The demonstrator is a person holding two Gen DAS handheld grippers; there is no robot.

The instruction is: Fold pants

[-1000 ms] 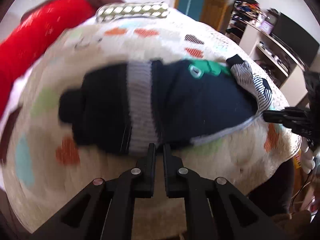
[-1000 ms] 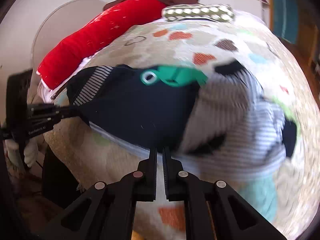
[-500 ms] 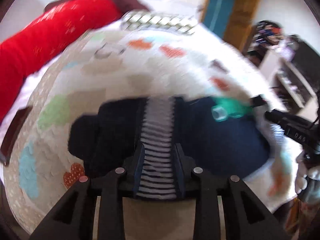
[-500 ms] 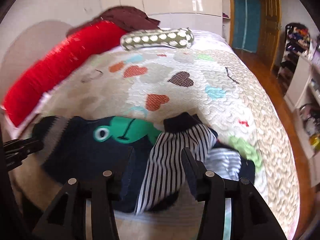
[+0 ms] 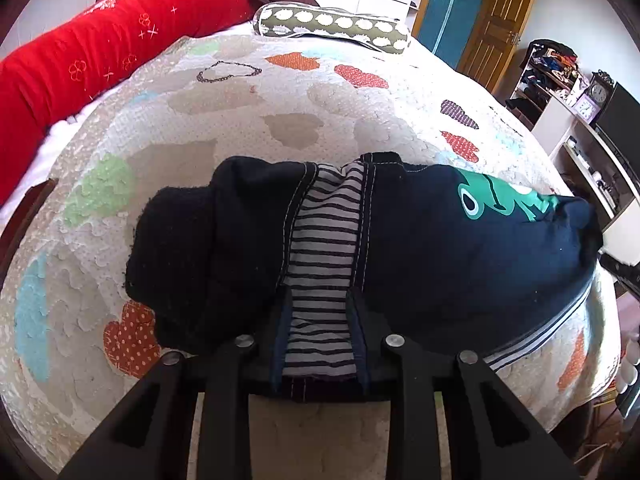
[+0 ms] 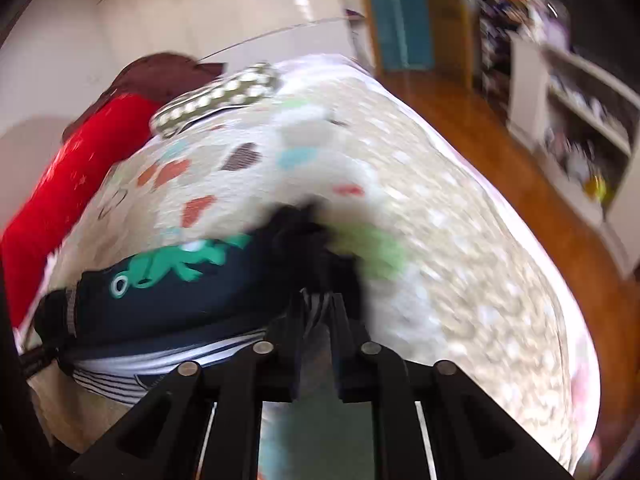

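Note:
Small navy pants [image 5: 440, 248] with a green frog print and grey-striped panels lie bunched across the near edge of the quilted bed [image 5: 248, 120]. My left gripper [image 5: 320, 300] has its fingers apart, straddling the striped panel of the pants. In the blurred right wrist view the pants [image 6: 180, 300] lie at lower left. My right gripper [image 6: 318, 304] has striped cloth between its narrowly spaced fingers.
A red bolster [image 5: 100, 48] and a dark blanket lie along the bed's left side. A spotted olive cushion [image 5: 332, 26] lies at the far end. Shelves [image 5: 580, 120], a wooden door [image 5: 496, 24] and a wood floor [image 6: 480, 140] are to the right.
The left gripper went from shut beside the pants to open around the striped panel. The right gripper opened, then narrowed on striped cloth and swung right. The pants were bunched more compactly.

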